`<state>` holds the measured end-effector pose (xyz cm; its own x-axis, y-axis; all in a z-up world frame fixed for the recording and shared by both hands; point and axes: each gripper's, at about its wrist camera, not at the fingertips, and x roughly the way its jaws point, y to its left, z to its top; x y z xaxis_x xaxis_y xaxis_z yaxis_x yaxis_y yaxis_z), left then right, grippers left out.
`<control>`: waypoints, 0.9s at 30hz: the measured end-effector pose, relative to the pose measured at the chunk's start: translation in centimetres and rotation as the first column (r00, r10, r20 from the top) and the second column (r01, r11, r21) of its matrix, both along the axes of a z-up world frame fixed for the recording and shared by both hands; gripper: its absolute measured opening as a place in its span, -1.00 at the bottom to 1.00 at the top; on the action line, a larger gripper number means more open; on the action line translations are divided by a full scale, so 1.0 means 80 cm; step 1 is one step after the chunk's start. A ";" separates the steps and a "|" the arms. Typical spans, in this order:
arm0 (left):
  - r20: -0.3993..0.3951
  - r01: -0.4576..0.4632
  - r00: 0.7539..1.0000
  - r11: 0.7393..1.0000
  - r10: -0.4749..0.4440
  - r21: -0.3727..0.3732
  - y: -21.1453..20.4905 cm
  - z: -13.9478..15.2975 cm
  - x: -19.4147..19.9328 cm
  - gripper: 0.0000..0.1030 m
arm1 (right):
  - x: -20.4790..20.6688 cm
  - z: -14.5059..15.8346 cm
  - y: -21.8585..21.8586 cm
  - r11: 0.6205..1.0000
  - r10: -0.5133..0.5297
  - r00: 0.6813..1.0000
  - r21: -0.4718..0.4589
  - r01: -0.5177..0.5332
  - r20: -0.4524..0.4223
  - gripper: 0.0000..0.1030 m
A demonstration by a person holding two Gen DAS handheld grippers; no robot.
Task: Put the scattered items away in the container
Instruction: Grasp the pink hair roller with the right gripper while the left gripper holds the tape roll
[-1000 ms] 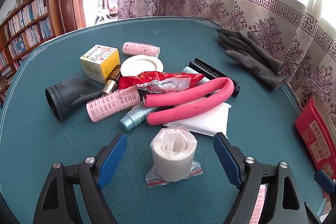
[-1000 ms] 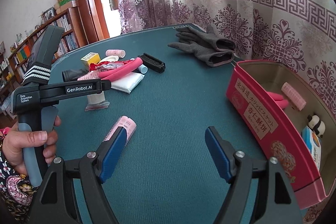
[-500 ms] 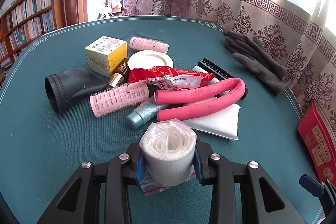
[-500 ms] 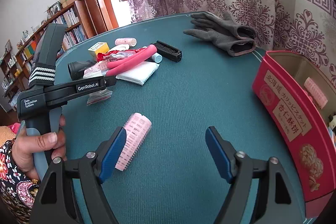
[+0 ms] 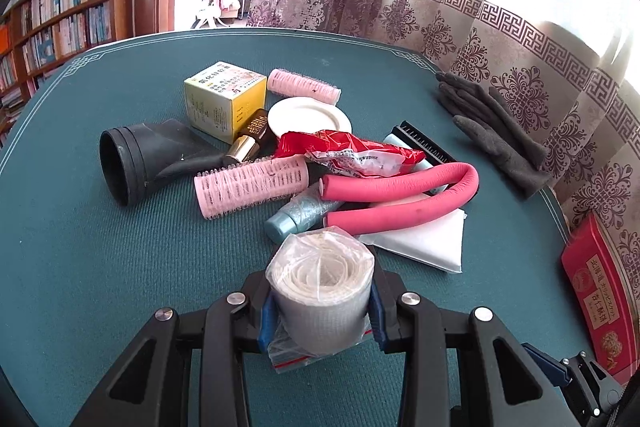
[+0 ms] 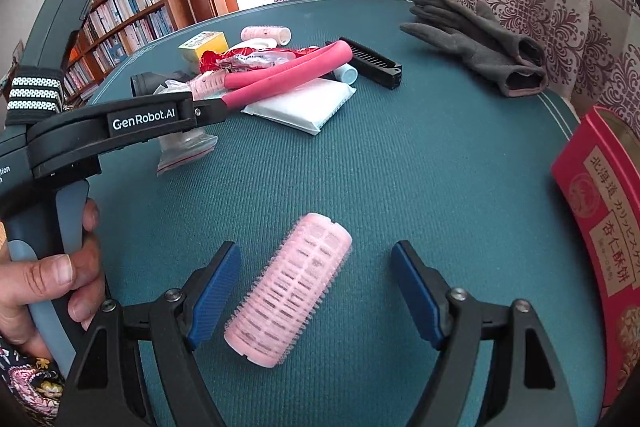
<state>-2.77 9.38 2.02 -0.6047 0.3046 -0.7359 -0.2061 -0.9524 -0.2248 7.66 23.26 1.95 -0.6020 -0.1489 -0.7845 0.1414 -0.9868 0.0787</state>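
The green bench [image 5: 100, 247] carries a heap of clutter, and the red tin [image 6: 600, 227] sits at its right edge. My left hand-held gripper [image 5: 320, 311] is clamped on a bagged roll [image 5: 320, 291] at the near side of the heap. My right hand-held gripper [image 6: 316, 295] is spread wide, with a pink curler [image 6: 290, 287] lying between its fingers, apart from both.

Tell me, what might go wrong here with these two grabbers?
The left tool squeezes a bagged gauze roll; its loose plastic could slip when lifted. The right tool stands open around a pink hair roller lying aslant between the pads, so it may roll or twist away on closing. Both must reach the red box without bumping each other.
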 end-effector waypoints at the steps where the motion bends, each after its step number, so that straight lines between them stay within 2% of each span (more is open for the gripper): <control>1: 0.002 -0.001 1.000 1.000 0.001 0.001 0.000 -0.001 0.000 -0.26 | 0.001 -0.001 -0.002 1.000 0.001 1.000 0.022 -0.001 -0.008 0.41; 3: 0.004 -0.002 1.000 1.000 0.002 0.000 0.000 -0.002 -0.001 -0.26 | 0.003 0.000 -0.004 0.999 0.008 1.000 0.042 -0.007 -0.022 0.03; 4: 0.005 -0.003 1.000 1.000 0.003 0.001 0.000 -0.002 -0.001 -0.26 | 0.004 0.001 -0.003 0.999 0.011 1.000 0.042 -0.010 -0.025 -0.07; 7: 0.002 -0.002 1.000 1.000 0.002 -0.001 0.000 -0.002 0.000 -0.26 | 0.006 0.002 0.002 0.999 0.004 1.000 0.035 -0.003 -0.027 -0.17; 9: -0.001 0.000 1.000 1.000 0.000 -0.003 0.001 -0.001 0.001 -0.26 | 0.009 0.003 0.006 1.000 -0.001 1.000 0.023 0.002 -0.028 -0.35; 27: -0.047 0.023 0.999 1.000 -0.023 -0.012 0.012 0.014 0.016 -0.26 | 0.049 0.062 0.047 0.994 -0.100 0.979 -0.060 0.091 -0.177 -0.36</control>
<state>-1.46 10.33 3.16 -0.6314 0.3105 -0.7106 -0.2381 -0.9497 -0.2033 11.55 26.99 6.89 -0.7454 -0.1209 -0.6556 0.0630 -0.9918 0.1113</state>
